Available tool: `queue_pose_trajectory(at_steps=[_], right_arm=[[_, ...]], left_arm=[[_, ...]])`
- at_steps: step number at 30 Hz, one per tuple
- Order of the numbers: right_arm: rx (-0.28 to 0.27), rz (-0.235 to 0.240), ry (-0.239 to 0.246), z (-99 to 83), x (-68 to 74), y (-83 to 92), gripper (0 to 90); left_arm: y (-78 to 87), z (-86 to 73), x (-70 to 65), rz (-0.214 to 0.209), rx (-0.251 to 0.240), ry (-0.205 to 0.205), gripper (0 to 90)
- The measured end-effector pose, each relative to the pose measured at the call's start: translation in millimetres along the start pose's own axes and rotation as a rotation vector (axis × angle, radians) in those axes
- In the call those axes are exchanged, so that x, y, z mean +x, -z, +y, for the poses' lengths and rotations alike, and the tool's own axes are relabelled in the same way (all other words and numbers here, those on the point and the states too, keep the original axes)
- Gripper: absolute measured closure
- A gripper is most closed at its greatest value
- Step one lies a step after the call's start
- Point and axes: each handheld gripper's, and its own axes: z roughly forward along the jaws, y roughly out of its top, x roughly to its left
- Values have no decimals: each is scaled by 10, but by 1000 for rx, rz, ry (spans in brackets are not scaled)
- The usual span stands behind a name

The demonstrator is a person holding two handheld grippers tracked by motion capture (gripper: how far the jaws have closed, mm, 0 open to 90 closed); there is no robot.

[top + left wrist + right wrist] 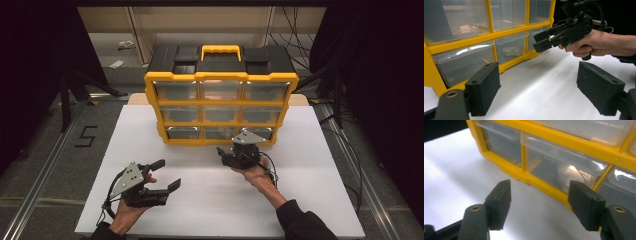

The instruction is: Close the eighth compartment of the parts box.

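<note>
Nearest the person, the left gripper (162,176) hangs over the bare white table (210,200), its jaws spread wide and holding nothing, well apart from the yellow drawer cabinet (221,77). Farther forward, the right gripper (231,153) is much the nearer of the two: it sits just in front of the cabinet's bottom row, also wide open and empty, its pads (499,202) not touching anything. In the right gripper view the jaws frame the bottom middle drawer (556,167), which lies straight ahead and slightly above them, with a pale rounded item showing dimly through its clear front. That drawer's long axis runs left to right across the cabinet face, parallel to the table edge; its front faces the person, so I judge it would slide out toward them. The cabinet stands upright at the far middle of the table, its handle (220,50) on top. From the left gripper view, the right gripper (544,41) points at the lower drawers from the side.
</note>
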Motion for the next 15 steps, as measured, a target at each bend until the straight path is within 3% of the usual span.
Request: queue_pose_trajectory(at_steps=[10, 15], right_arm=[[-84, 20, 10, 54, 108, 222, 334], [-101, 24, 18, 54, 138, 288, 320]], left_arm=[[1, 1, -2, -1, -1, 0, 186], [3, 2, -2, -2, -1, 0, 186]])
